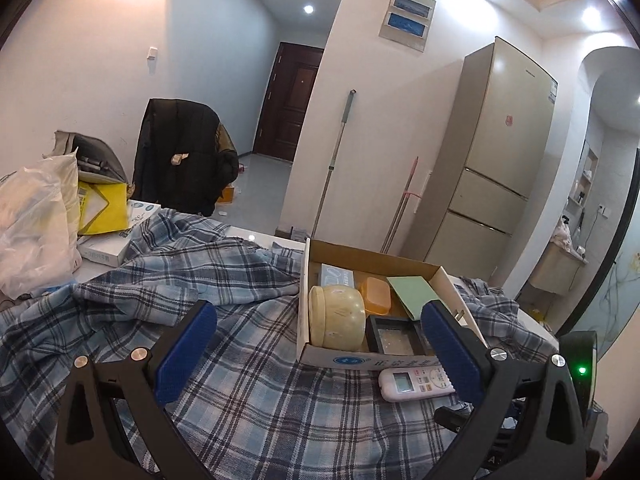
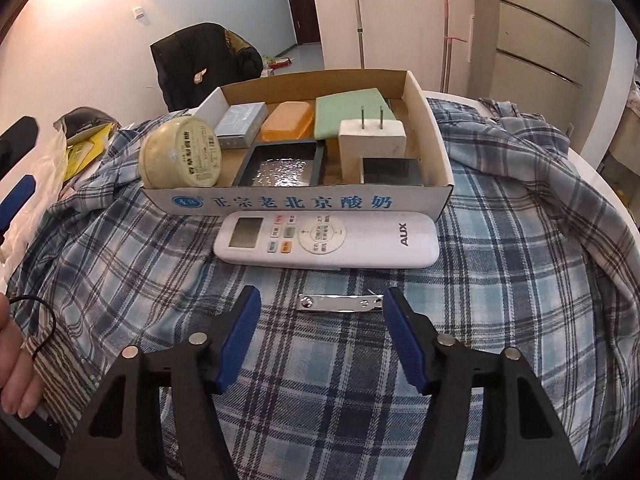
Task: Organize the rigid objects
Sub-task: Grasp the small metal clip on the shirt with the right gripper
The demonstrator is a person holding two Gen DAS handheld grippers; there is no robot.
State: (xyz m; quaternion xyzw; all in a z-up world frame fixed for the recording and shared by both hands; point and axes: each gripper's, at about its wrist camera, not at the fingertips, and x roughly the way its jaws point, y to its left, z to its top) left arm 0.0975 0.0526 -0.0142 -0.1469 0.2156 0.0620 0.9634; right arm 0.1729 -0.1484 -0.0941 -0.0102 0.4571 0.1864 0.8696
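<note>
Nail clipper (image 2: 340, 303) on cloth just in front of remote (image 2: 326, 242), outside box (image 2: 438, 148) | thin, stiff, slick metal; likely light; pinch long edges | right gripper (image 2: 320, 314) part-open, empty, clipper near right fingertip | left gripper (image 1: 318, 334) wide, empty

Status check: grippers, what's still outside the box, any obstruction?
Left gripper open, empty. Right gripper open, straddling nail clipper, pads not touching. Remote also outside, against cardboard box. Nothing blocking.
</note>
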